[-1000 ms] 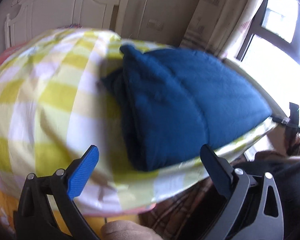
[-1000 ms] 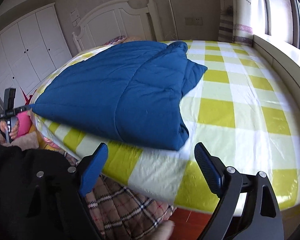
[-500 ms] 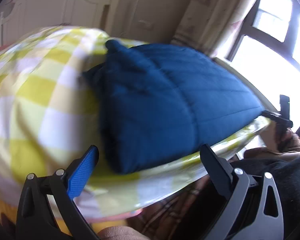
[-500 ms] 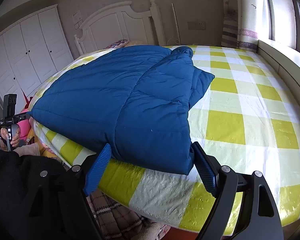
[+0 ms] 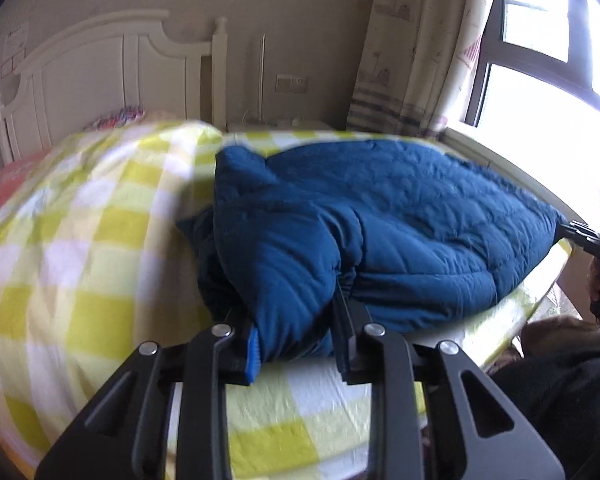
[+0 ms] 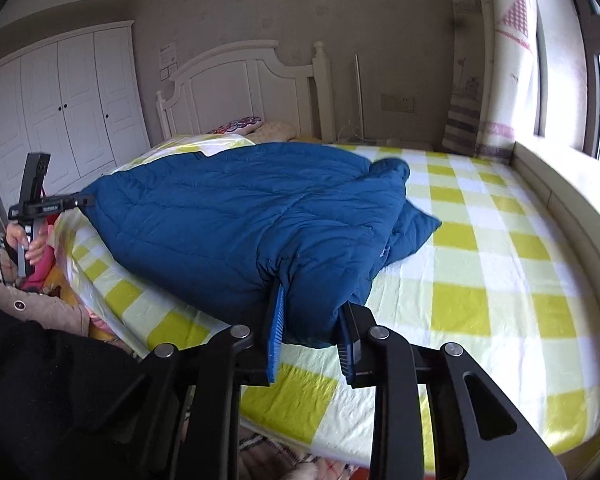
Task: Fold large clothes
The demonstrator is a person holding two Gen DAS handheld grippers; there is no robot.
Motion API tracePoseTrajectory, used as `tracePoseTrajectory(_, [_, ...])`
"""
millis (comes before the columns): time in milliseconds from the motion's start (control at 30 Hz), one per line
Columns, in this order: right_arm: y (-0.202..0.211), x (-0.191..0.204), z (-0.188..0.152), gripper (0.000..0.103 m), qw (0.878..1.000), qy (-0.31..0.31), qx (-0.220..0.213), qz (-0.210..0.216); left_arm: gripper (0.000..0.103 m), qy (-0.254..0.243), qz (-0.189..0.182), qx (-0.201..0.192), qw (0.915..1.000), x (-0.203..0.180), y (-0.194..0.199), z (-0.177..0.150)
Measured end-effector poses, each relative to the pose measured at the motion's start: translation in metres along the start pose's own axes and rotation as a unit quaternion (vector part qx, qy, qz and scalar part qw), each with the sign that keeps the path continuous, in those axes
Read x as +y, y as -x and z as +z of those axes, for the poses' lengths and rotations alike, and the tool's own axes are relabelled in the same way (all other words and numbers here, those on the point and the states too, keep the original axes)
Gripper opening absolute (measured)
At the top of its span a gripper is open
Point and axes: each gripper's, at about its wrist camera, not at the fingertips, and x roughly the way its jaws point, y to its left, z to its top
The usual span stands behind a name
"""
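Both grippers clamped on the blue quilted jacket at the bed's near edge.

Left gripper [image 5: 294, 334] and right gripper [image 6: 310, 334] pinching jacket [image 6: 236, 216] corners, fingertips buried in padding. Lying bunched, puffy, on yellow checked sheet [image 6: 500, 264]; open bedding rightward toward the window ledge [image 6: 560, 184].

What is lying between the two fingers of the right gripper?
A bunched corner of the blue coat, pinched in the right gripper, as the right wrist view shows.
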Motion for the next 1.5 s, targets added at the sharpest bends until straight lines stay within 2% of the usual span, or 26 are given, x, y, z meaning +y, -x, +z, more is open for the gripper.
tracePoseTrajectory(133, [0.008, -0.002, -0.004, 0.027, 1.0, -0.02, -0.003, 0.013, 0.027, 0.04, -0.022, 0.017, 0.9988, 0.019, -0.004, -0.026])
tracePoseTrajectory(267, [0.019, 0.013, 0.008, 0.027, 1.0, 0.019, -0.013, 0.003, 0.027, 0.031, -0.013, 0.019, 0.9992, 0.02, -0.005, -0.023])
tracePoseTrajectory(400, [0.007, -0.006, -0.021, 0.027, 0.999, -0.028, 0.017, 0.01, 0.028, 0.05, -0.033, 0.016, 0.998, 0.025, -0.004, -0.031])
tracePoseTrajectory(533, [0.003, -0.017, -0.038, 0.027, 0.998, -0.059, 0.023, 0.024, 0.03, 0.044, -0.034, 0.016, 0.9983, 0.022, -0.002, -0.038])
tracePoseTrajectory(633, [0.003, -0.024, -0.036, 0.03, 0.997, -0.068, 0.03, 0.028, 0.047, 0.051, -0.042, 0.027, 0.9974, 0.03, -0.004, -0.04])
tracePoseTrajectory(700, [0.009, -0.027, -0.034, 0.035, 0.997, -0.067, 0.036, 0.017, 0.088, 0.044, -0.032, 0.035, 0.9979, 0.03, -0.001, -0.045])
tracePoseTrajectory(733, [0.013, -0.029, -0.032, 0.038, 0.997, -0.066, 0.037, 0.009, 0.094, 0.033, -0.018, 0.034, 0.9987, 0.029, 0.002, -0.047])
tracePoseTrajectory(767, [0.02, -0.032, -0.029, 0.048, 0.997, -0.066, 0.032, -0.006, 0.095, 0.017, 0.0, 0.027, 0.9995, 0.027, 0.009, -0.047])
tracePoseTrajectory(800, [0.028, -0.034, -0.024, 0.052, 0.997, -0.067, 0.022, -0.031, 0.095, 0.012, 0.007, 0.023, 0.9996, 0.027, 0.013, -0.046])
tracePoseTrajectory(867, [0.045, -0.028, -0.005, 0.052, 0.996, -0.06, -0.011, -0.06, 0.096, 0.01, 0.032, -0.009, 0.9994, 0.025, 0.033, -0.031])
tracePoseTrajectory(900, [0.054, -0.021, 0.008, 0.052, 0.996, -0.05, -0.037, -0.061, 0.1, 0.012, 0.037, -0.028, 0.9988, 0.021, 0.041, -0.022])
tracePoseTrajectory(967, [0.063, 0.002, 0.031, 0.052, 0.995, -0.02, -0.082, -0.055, 0.1, 0.015, 0.03, -0.083, 0.996, 0.007, 0.058, 0.005])
tracePoseTrajectory(1067, [0.048, 0.041, 0.051, 0.052, 0.994, 0.032, -0.099, -0.044, 0.1, 0.006, 0.024, -0.108, 0.9939, -0.02, 0.048, 0.032])
tracePoseTrajectory(1133, [0.023, 0.064, 0.049, 0.056, 0.993, 0.065, -0.082, -0.047, 0.1, -0.015, 0.034, -0.086, 0.9956, -0.038, 0.022, 0.035])
tracePoseTrajectory(1167, [0.01, 0.07, 0.046, 0.061, 0.994, 0.077, -0.067, -0.048, 0.1, -0.026, 0.04, -0.061, 0.997, -0.046, 0.003, 0.031])
tracePoseTrajectory(1267, [-0.034, 0.083, 0.021, 0.062, 0.992, 0.111, 0.01, -0.063, 0.101, -0.037, 0.062, 0.022, 0.9972, -0.051, -0.045, 0.005])
tracePoseTrajectory(1300, [-0.049, 0.08, 0.011, 0.064, 0.99, 0.117, 0.04, -0.07, 0.101, -0.035, 0.062, 0.024, 0.9972, -0.051, -0.05, -0.004])
tracePoseTrajectory(1333, [-0.056, 0.075, 0.003, 0.065, 0.99, 0.113, 0.045, -0.068, 0.101, -0.033, 0.06, 0.014, 0.9976, -0.051, -0.05, -0.011])
tracePoseTrajectory(1400, [-0.059, 0.056, -0.002, 0.065, 0.997, 0.066, 0.035, -0.023, 0.101, -0.035, 0.06, 0.015, 0.9975, -0.05, -0.049, -0.015])
tracePoseTrajectory(1500, [-0.062, 0.051, -0.003, 0.065, 0.997, 0.064, 0.04, -0.015, 0.101, -0.034, 0.056, 0.022, 0.9976, -0.048, -0.05, -0.016])
